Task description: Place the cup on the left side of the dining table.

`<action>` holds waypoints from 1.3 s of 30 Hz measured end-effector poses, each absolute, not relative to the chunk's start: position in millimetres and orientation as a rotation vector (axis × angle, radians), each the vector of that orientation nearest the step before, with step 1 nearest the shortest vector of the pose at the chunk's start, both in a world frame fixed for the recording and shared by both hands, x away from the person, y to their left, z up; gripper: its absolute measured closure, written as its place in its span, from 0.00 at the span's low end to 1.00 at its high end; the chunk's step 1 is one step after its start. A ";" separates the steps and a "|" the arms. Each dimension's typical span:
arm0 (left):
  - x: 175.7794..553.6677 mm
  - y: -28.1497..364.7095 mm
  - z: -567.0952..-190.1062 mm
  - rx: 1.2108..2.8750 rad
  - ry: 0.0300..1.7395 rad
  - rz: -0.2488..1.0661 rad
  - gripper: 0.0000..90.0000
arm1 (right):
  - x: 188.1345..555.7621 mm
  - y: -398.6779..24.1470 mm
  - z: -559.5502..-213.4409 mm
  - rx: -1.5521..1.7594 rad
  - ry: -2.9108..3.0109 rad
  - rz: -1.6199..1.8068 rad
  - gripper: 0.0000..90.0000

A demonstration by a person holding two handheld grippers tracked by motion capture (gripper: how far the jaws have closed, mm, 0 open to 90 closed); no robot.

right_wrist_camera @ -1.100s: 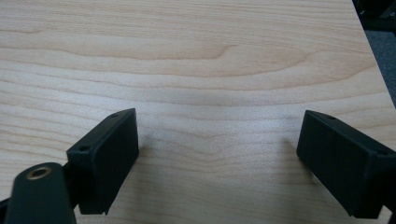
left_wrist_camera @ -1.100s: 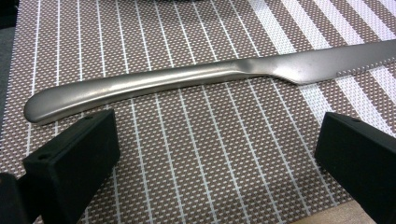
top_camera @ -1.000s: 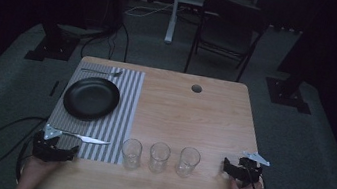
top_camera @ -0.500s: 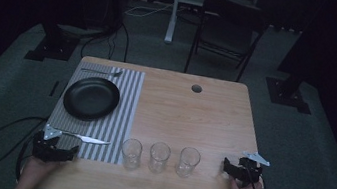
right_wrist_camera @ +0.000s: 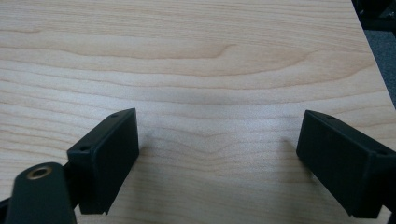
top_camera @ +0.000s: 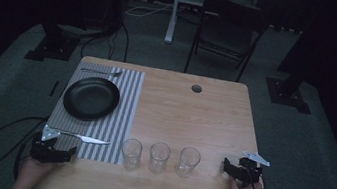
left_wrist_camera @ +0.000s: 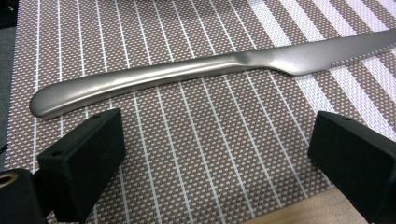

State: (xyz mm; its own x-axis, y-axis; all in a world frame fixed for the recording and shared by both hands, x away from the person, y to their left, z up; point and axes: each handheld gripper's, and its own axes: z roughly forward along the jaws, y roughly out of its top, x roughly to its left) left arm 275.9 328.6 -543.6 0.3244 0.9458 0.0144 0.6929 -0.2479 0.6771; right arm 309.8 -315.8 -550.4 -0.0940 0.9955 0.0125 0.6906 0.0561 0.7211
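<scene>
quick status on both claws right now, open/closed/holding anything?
Left claw: open, empty; jaws have just been closing a little, the knife lies just beyond them, untouched, on the striped placemat.
Right claw: open, empty, over the bare wooden table.

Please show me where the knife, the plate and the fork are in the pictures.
knife [left_wrist_camera: 154,79], left gripper view, on the middle of its handle.
plate [top_camera: 91,98], high view, on the centre of the black dish.
fork [top_camera: 101,71], high view, on its thin handle, beyond the plate.
</scene>
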 end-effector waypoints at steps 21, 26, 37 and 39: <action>264.5 313.8 -530.1 2.072 1.251 0.495 0.06 | 309.8 -315.8 -550.4 1.682 1.839 0.796 0.14; 262.7 308.3 -526.8 2.092 1.232 0.499 0.06 | 309.8 -315.8 -550.4 1.683 1.839 0.796 0.14; 256.2 294.3 -513.5 2.064 1.136 0.469 0.06 | 309.9 -315.9 -550.4 1.683 1.839 0.796 0.14; 254.3 290.2 -509.6 2.063 1.108 0.463 0.06 | 309.9 -315.9 -550.4 1.683 1.839 0.796 0.14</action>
